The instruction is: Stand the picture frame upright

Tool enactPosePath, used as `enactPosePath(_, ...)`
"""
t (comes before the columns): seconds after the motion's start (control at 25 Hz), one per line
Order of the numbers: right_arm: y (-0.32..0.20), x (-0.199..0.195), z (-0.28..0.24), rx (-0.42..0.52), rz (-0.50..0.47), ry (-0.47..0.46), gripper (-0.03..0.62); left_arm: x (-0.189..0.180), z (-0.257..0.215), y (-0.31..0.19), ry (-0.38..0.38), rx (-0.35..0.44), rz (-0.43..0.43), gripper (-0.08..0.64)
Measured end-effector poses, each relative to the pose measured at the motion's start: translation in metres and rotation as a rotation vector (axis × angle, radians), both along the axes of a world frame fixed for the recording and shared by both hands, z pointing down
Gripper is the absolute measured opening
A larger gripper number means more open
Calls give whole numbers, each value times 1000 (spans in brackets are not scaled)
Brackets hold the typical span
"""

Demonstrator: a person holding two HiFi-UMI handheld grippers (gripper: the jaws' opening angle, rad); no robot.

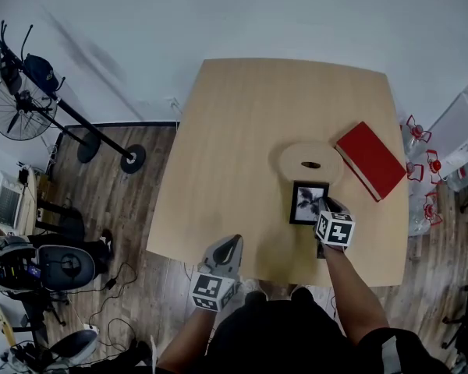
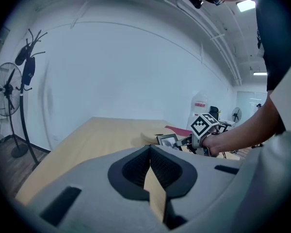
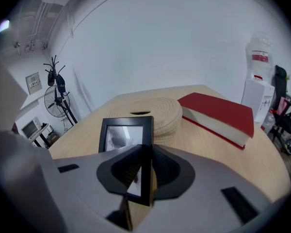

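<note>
Clamps picture frame by its right border in jaws of right gripper, near table's front edge before woven mat, long axis pointing away from jaws; parks left gripper closed, empty, well apart leftward.

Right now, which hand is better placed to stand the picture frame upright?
Right. The right tool grips the picture frame by its edge; the left tool holds nothing and sits at the table's near edge, apart from it.
</note>
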State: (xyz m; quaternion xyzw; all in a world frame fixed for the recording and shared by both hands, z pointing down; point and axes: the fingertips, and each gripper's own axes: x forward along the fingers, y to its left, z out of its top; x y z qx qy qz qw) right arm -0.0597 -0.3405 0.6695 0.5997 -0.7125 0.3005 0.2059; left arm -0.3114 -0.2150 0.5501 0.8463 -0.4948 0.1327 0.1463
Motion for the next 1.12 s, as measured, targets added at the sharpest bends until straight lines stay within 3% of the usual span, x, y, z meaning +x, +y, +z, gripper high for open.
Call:
enactPosePath(0.28,-1,-1,-1,27,-13,44,67,-2,-2,-4,-5,17,-1,-5)
enactPosePath(0.52,5,-8,-18,99,-62,27,100,-5,-2,-3,16,7,-12,-5)
enactPosePath(1.12,36,-8,-127,330,-169,96,77,40,-26,-24,83,57,69,-5)
